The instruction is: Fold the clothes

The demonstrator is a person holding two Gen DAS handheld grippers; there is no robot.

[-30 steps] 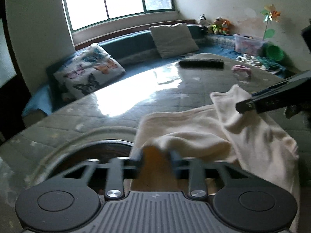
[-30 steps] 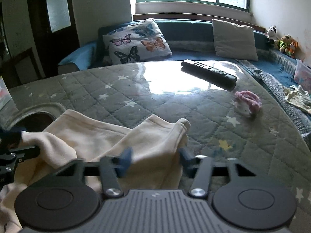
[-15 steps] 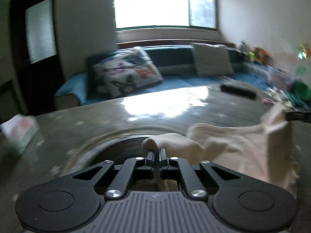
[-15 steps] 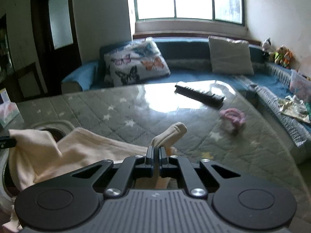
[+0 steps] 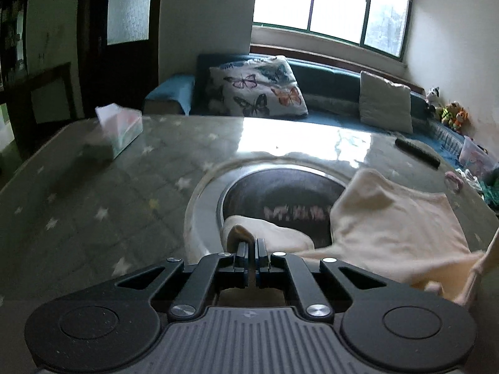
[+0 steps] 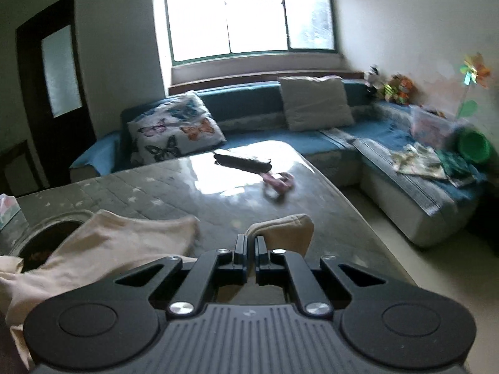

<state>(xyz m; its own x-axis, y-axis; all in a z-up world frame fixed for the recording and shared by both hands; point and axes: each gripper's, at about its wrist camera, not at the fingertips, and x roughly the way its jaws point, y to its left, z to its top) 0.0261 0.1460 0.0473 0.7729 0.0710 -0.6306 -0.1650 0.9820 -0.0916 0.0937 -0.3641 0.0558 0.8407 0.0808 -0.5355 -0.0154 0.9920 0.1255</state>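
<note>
1. My left gripper (image 5: 252, 244) has its jaws pressed together on a corner of the cream garment (image 5: 393, 218), and a small fold of the fabric bulges up just past the fingertips.
2. My right gripper (image 6: 251, 241) is clamped the same way on another corner of that garment (image 6: 124, 240); a rounded hem pokes out just beyond its tips.
3. The cream garment hangs stretched between my two grippers, its middle sagging onto the quilted table cover (image 5: 93, 187) (grey-green with little stars).
4. Part of the cloth drapes over the round recess (image 5: 280, 193) set into the tabletop, which has blurred pink lettering inside it.
5. A tissue box (image 5: 120, 127) sits toward the far left of the table, well apart from the garment.
6. A black remote control (image 6: 241, 160) lies at the far edge of the table, with a pink hair tie (image 6: 279, 182) just beside it.
7. Behind the table runs a blue sofa (image 6: 312, 140) holding a butterfly cushion (image 6: 174, 131) and a plain beige cushion (image 6: 315, 103).
</note>
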